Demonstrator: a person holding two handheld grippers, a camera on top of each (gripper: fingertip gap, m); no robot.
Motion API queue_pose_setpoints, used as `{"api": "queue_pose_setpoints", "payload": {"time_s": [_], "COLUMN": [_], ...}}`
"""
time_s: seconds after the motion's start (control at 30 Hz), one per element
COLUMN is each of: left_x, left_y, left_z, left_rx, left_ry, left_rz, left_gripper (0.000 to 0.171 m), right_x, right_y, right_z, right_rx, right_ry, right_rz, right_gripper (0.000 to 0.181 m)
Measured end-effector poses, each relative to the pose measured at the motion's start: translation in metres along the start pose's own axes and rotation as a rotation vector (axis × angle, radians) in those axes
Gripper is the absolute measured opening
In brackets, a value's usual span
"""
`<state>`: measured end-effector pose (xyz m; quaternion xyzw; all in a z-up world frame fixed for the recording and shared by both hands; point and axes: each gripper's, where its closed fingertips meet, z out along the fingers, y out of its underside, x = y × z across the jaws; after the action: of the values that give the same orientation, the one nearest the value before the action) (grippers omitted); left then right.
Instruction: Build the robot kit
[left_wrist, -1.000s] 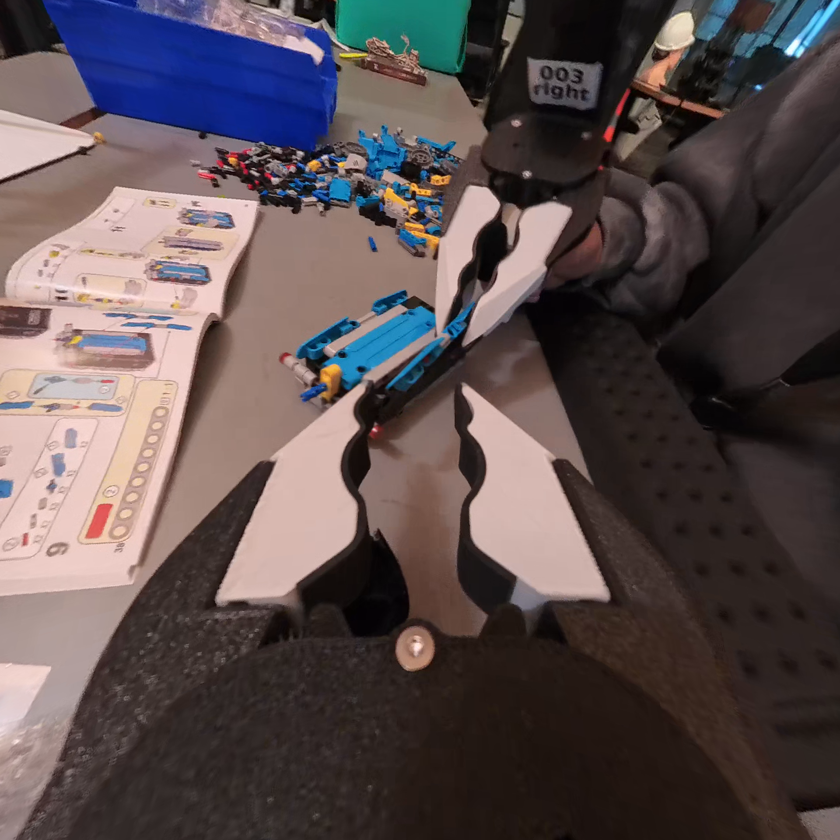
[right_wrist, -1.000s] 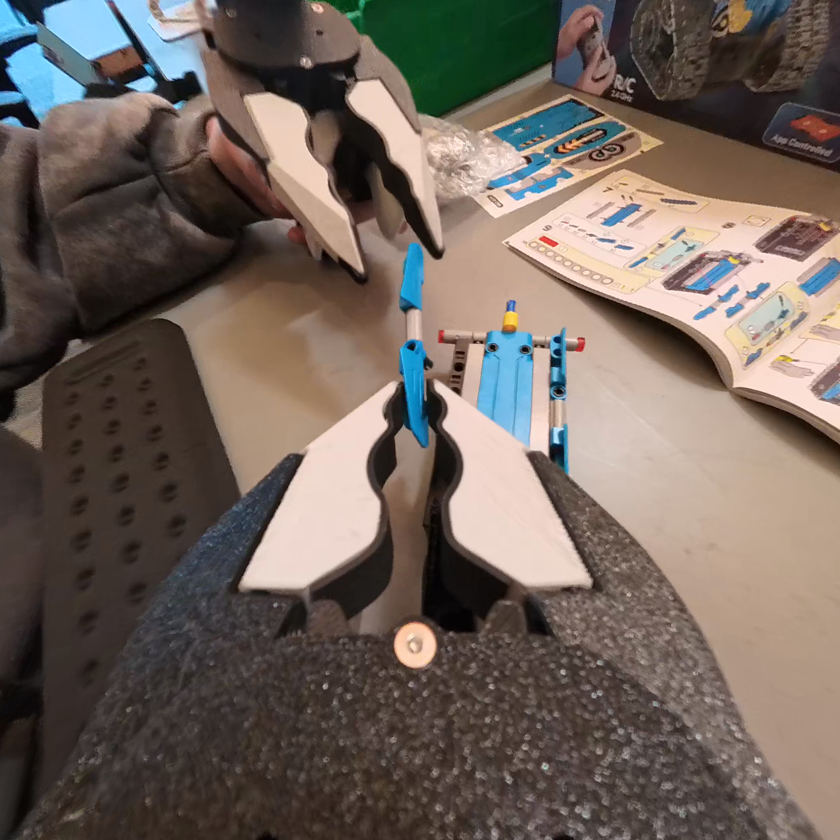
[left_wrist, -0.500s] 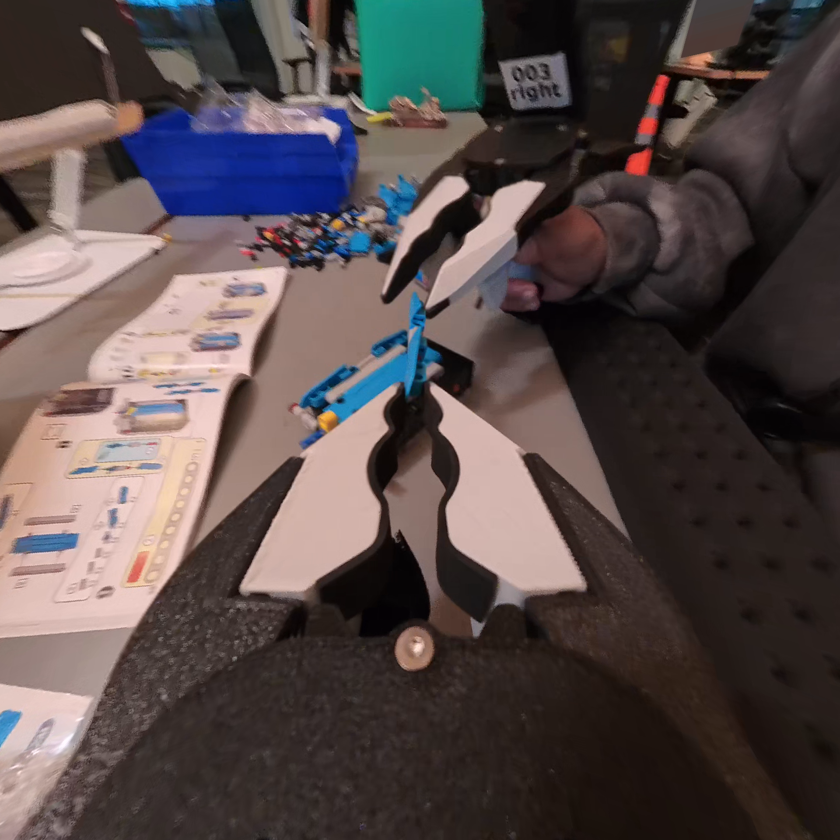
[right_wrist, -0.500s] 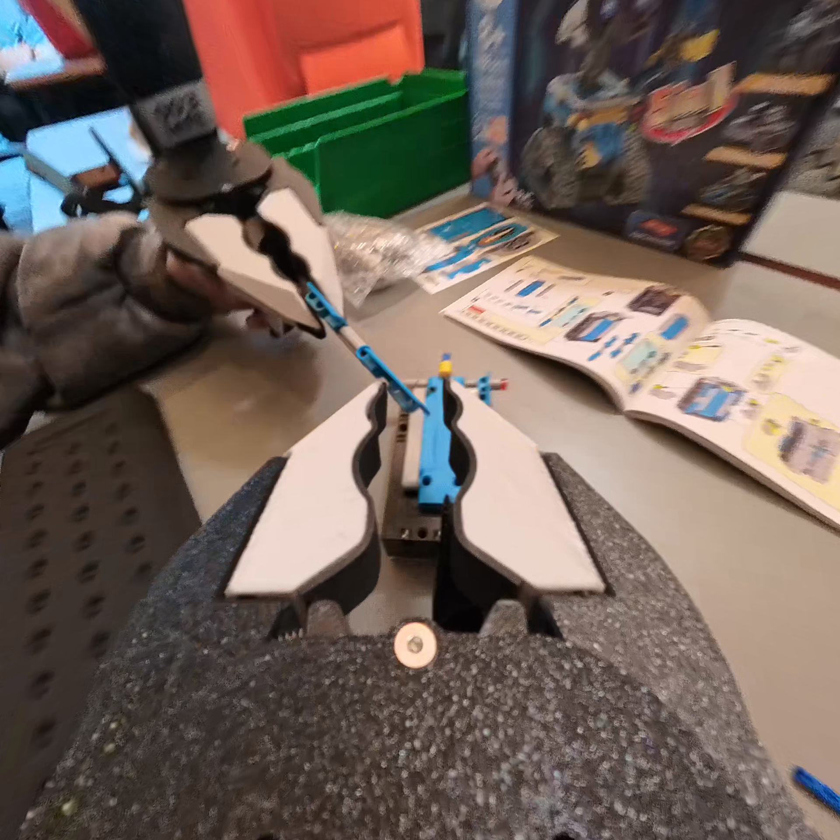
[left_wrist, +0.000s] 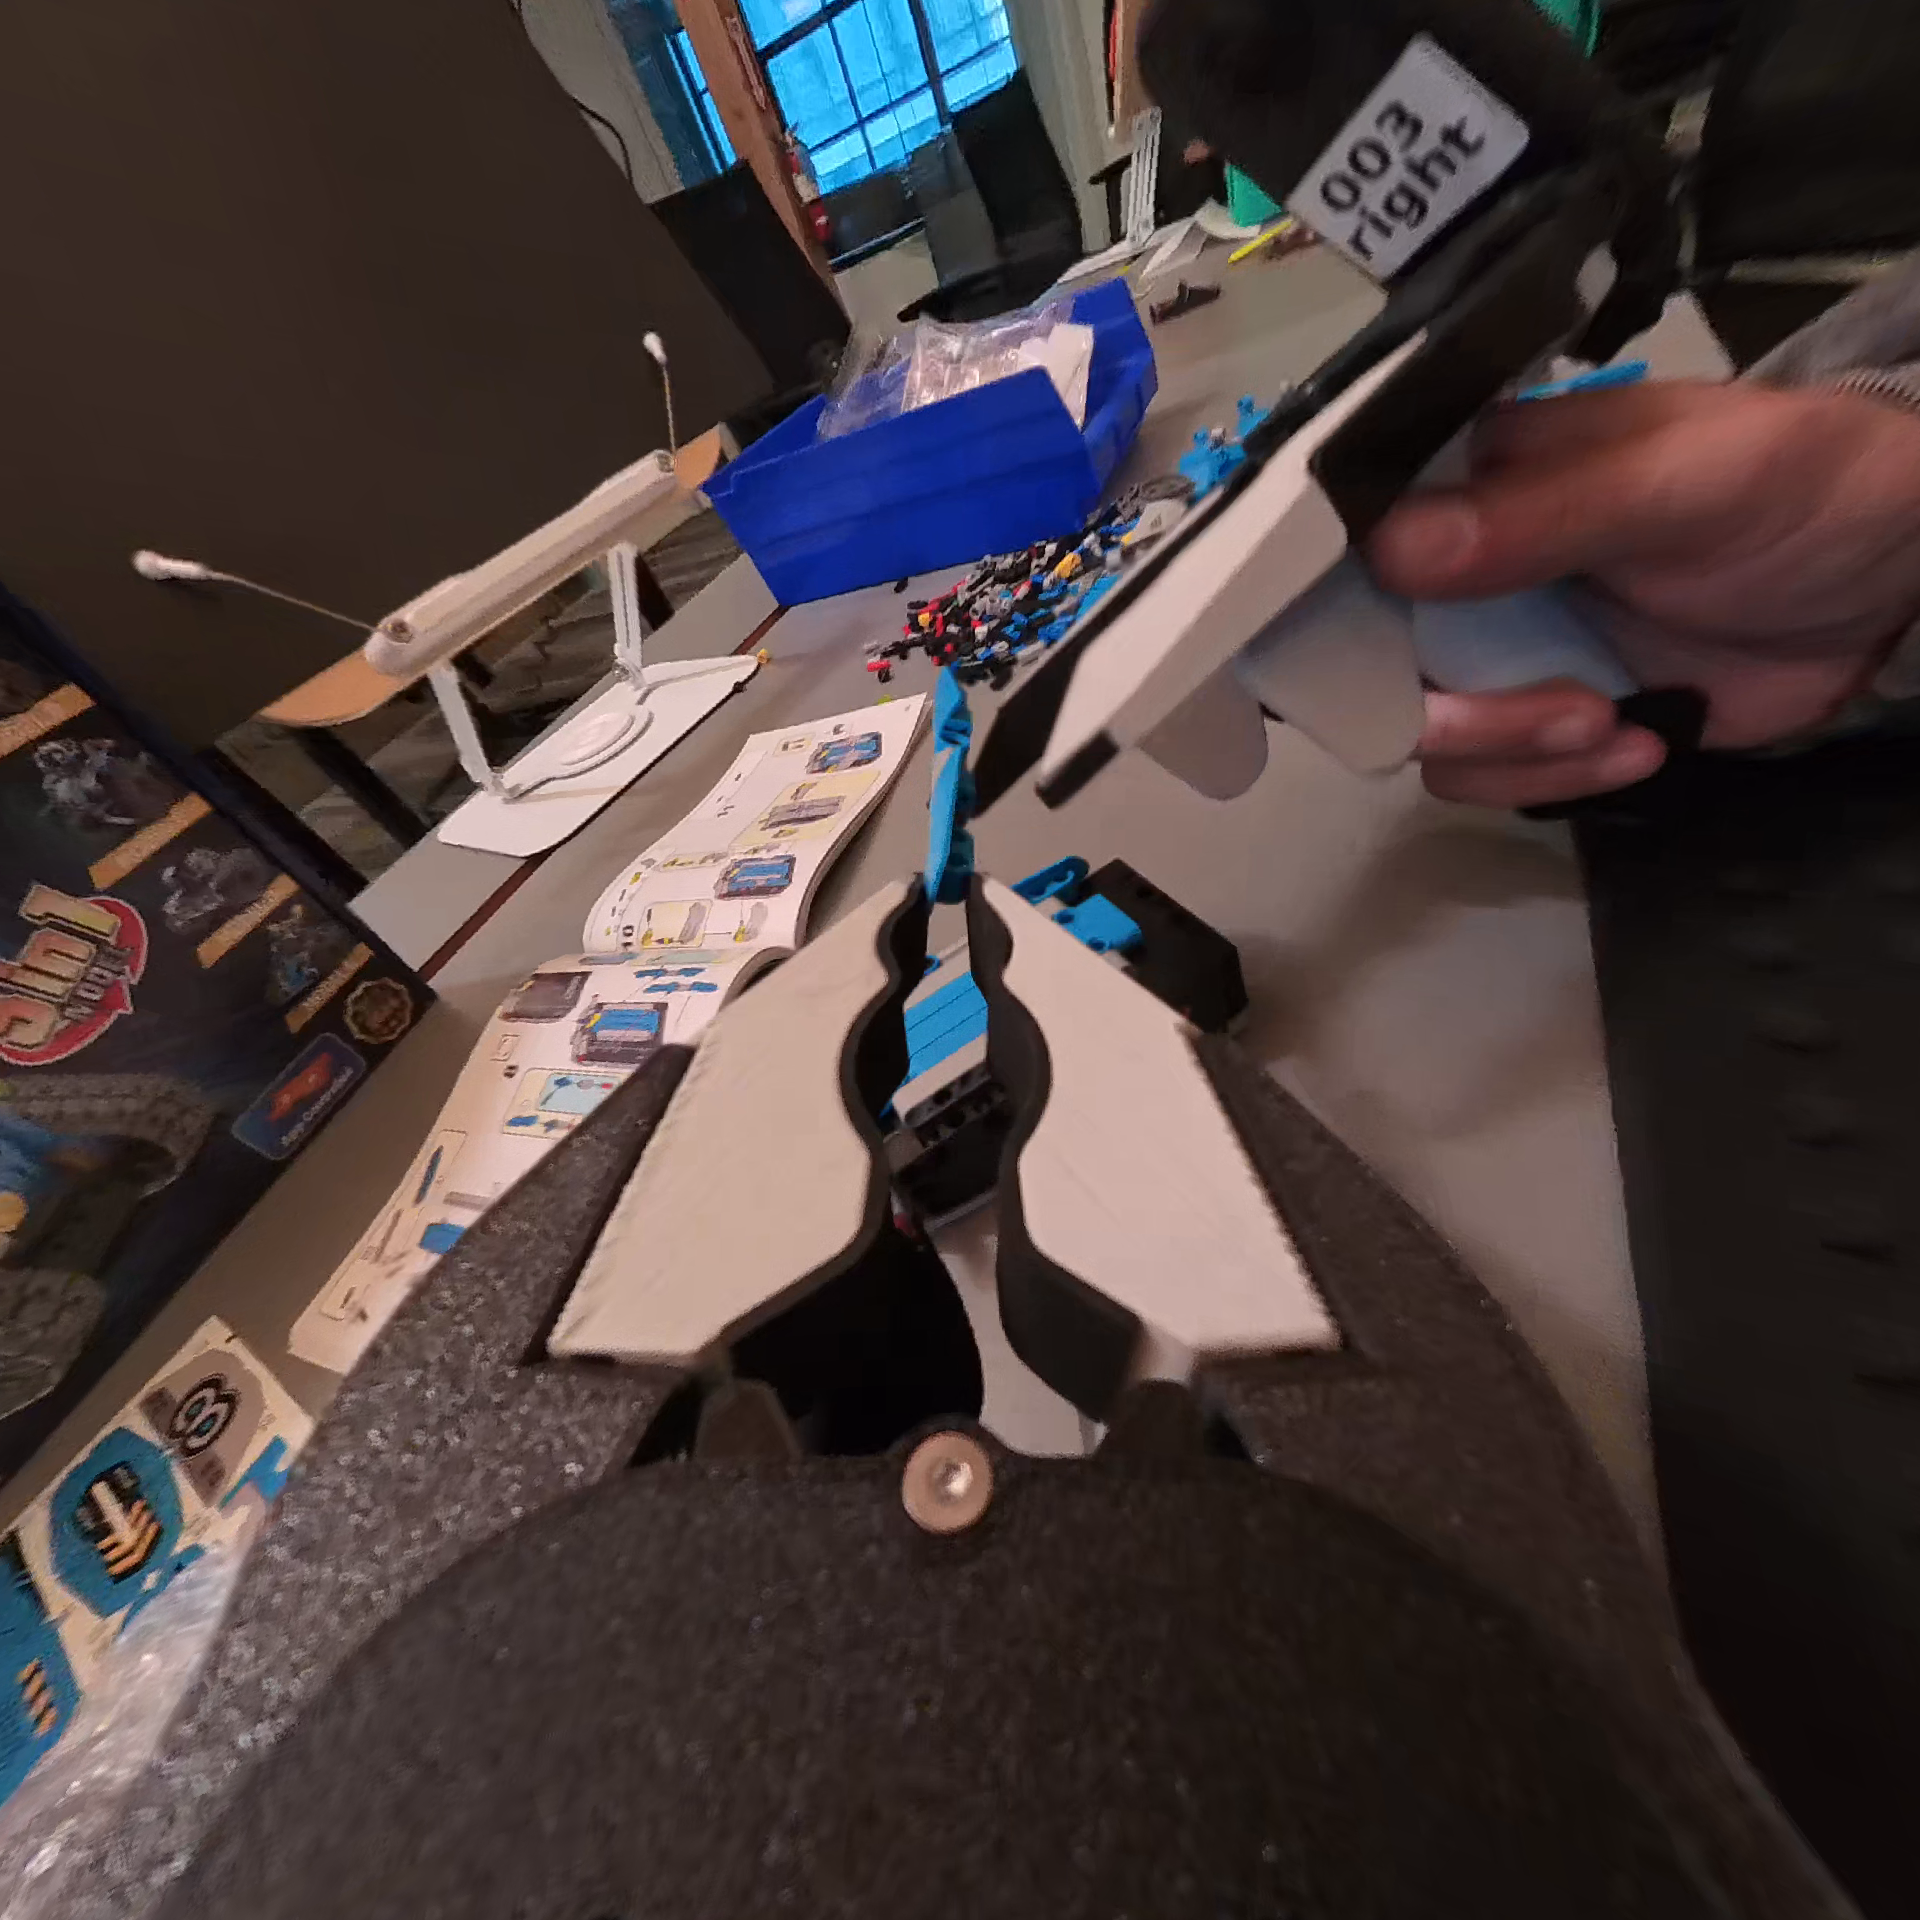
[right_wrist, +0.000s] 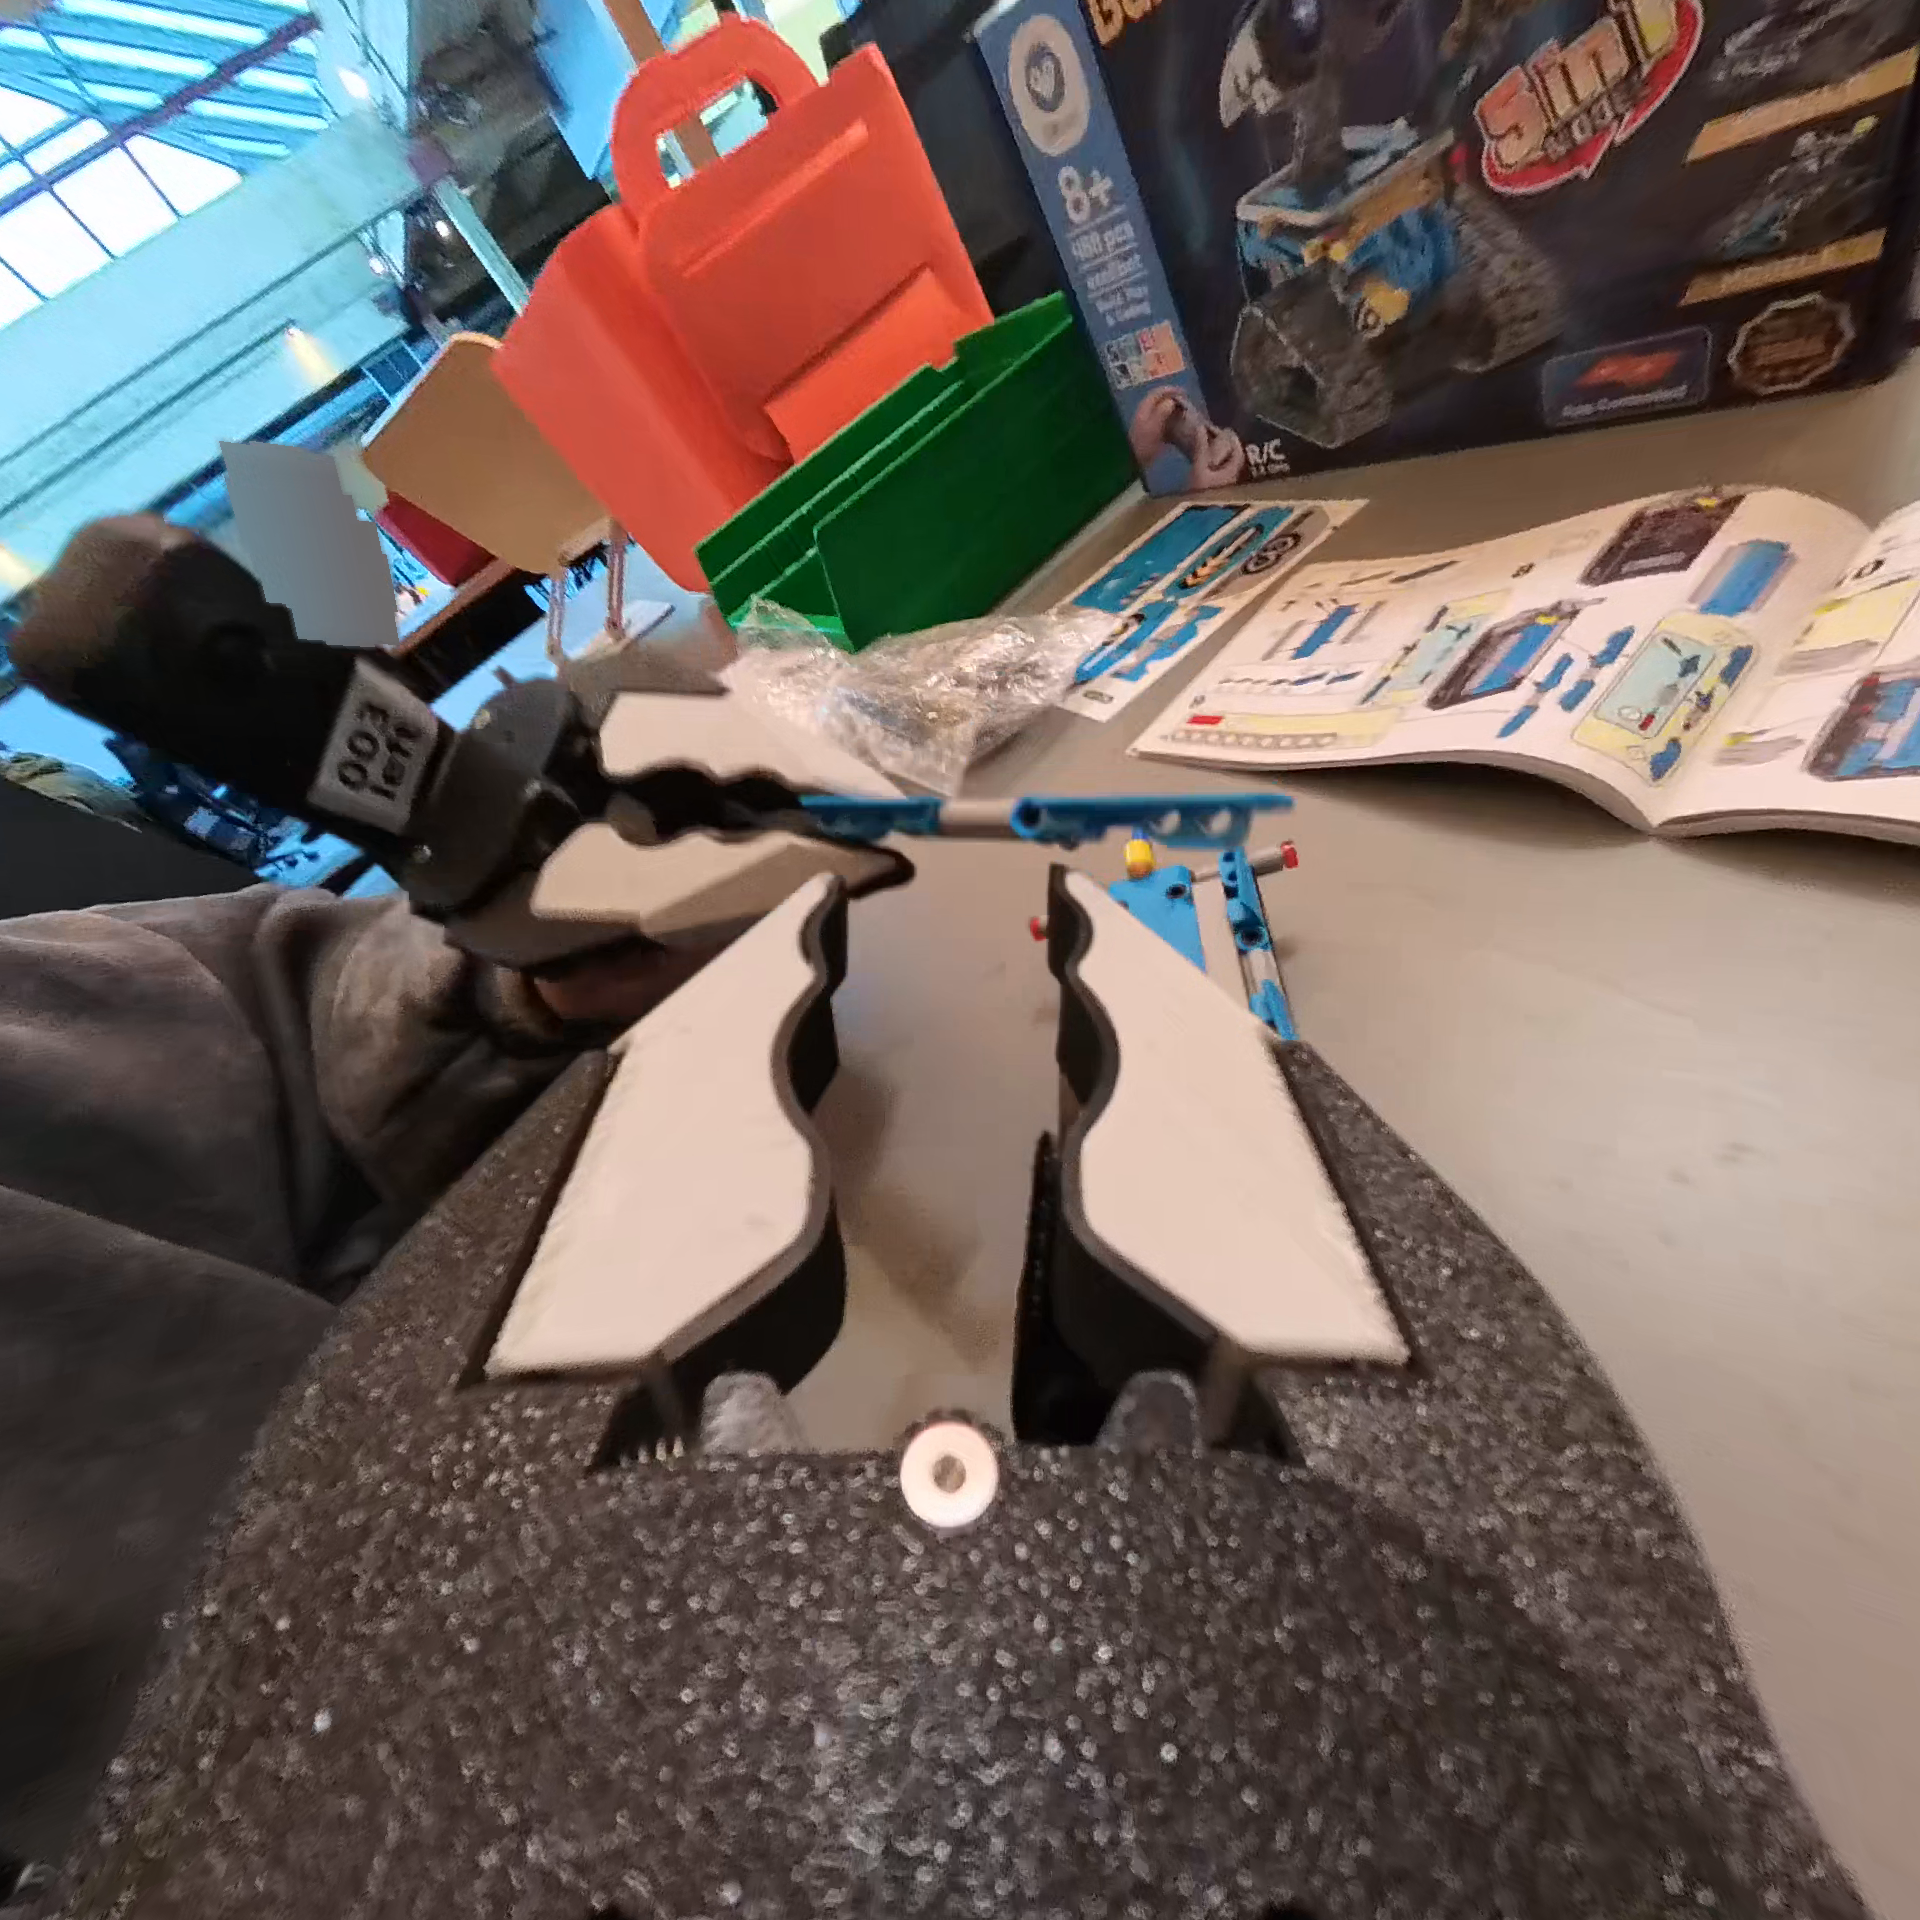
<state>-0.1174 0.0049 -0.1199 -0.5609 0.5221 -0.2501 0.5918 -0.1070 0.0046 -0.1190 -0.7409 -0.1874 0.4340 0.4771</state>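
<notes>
Blue rod held in left gripper, right gripper spread above the table

Fingers of the left gripper (left_wrist: 948, 902) are clenched on the near end of a thin blue-and-grey rod piece (left_wrist: 948, 790). Seen from the right wrist view, that rod (right_wrist: 1049, 816) sticks out level from the fingertips, above the table and clear of it. The left gripper (right_wrist: 831, 831) there points rightward, with a grey-sleeved arm (right_wrist: 208, 1039) behind it.

Left of the scene in the left wrist view: a dark printed toy box (left_wrist: 156, 987) standing at the table edge, a sticker sheet (left_wrist: 135, 1496) and crinkled clear plastic near the camera. Next along, an open instruction booklet (left_wrist: 665, 935) lies flat on the grey table (left_wrist: 1403, 1039). Behind it, a white desk lamp (left_wrist: 540, 665), a blue bin (left_wrist: 935, 488) with clear bags in it, and a loose heap of small building parts (left_wrist: 1018, 603).

Centre: a partly built blue-and-black model (left_wrist: 1101, 935) rests on the table just beyond and below the left fingertips.

Right: the right gripper (left_wrist: 1013, 774) comes in from above, its tips close beside the far end of the rod; whether they touch it I cannot tell. A hand (left_wrist: 1662, 582) grips its handle. In its own view the right gripper (right_wrist: 945, 894) has its fingers released, wide apart, with bare table between them. The model (right_wrist: 1205, 914) sits just past its right fingertip. Farther back stand a green bin (right_wrist: 935, 499) and an orange case (right_wrist: 748, 260).
</notes>
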Motion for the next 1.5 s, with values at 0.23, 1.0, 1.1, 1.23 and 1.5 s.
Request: {"api": "queue_pose_setpoints", "payload": {"time_s": [0.23,1.0,1.1,1.23,1.5], "left_x": [0.017,0.009,-0.018,-0.013,-0.006], "left_y": [0.008,0.033,0.051,0.072,0.095], "left_z": [0.006,-0.010,-0.013,-0.009,-0.006], "left_rx": [-0.059,-0.144,-0.219,-0.326,-0.453], "left_ry": [-0.076,0.144,0.208,0.249,0.191], "left_rz": [0.258,0.123,-0.243,-0.366,-0.197], "left_gripper": [0.006,0.025,0.051,0.055,0.024], "right_x": [0.000,0.037,0.035,0.035,0.035], "right_y": [-0.005,0.021,0.015,0.015,0.018], "right_z": [-0.004,-0.013,-0.013,-0.012,-0.011], "right_rx": [0.044,-0.212,-0.170,-0.169,-0.181], "right_ry": [-0.048,0.142,0.125,0.111,0.095], "right_rz": [0.117,-0.210,-0.210,-0.193,-0.180], "right_gripper": [0.038,0.000,0.001,0.002,0.003]}}
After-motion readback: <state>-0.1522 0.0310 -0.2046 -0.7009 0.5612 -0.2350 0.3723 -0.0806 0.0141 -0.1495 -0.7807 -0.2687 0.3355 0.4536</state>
